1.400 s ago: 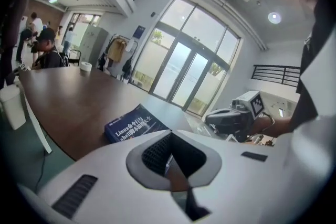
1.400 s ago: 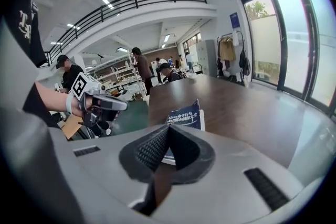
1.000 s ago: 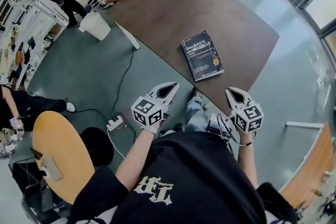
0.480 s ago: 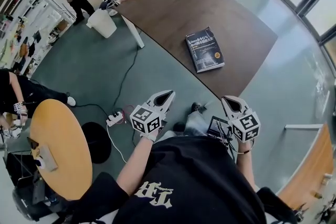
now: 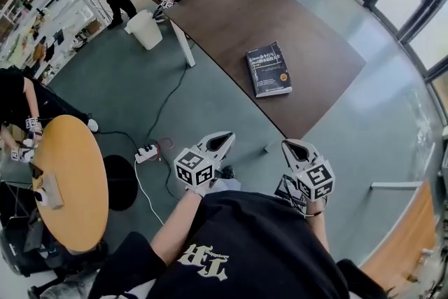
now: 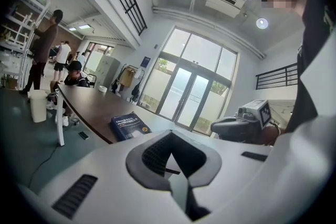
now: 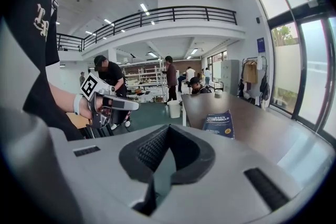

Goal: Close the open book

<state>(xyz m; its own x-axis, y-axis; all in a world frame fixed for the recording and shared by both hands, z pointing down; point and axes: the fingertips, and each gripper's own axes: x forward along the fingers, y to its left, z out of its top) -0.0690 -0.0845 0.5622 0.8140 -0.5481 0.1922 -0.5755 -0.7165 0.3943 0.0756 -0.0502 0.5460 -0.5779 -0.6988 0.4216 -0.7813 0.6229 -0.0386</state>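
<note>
At the lower centre-left of the head view, the left gripper (image 5: 221,141) is held close to the person's body, jaws together with nothing between them. The book (image 5: 269,70) lies shut, cover up, on the table (image 5: 231,17) in the upper middle, well apart from both grippers. Lower right of centre, the right gripper (image 5: 294,149) is likewise closed and empty

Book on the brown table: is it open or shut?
Shut: the book lies flat on the table, blue cover up, no pages showing.
</note>
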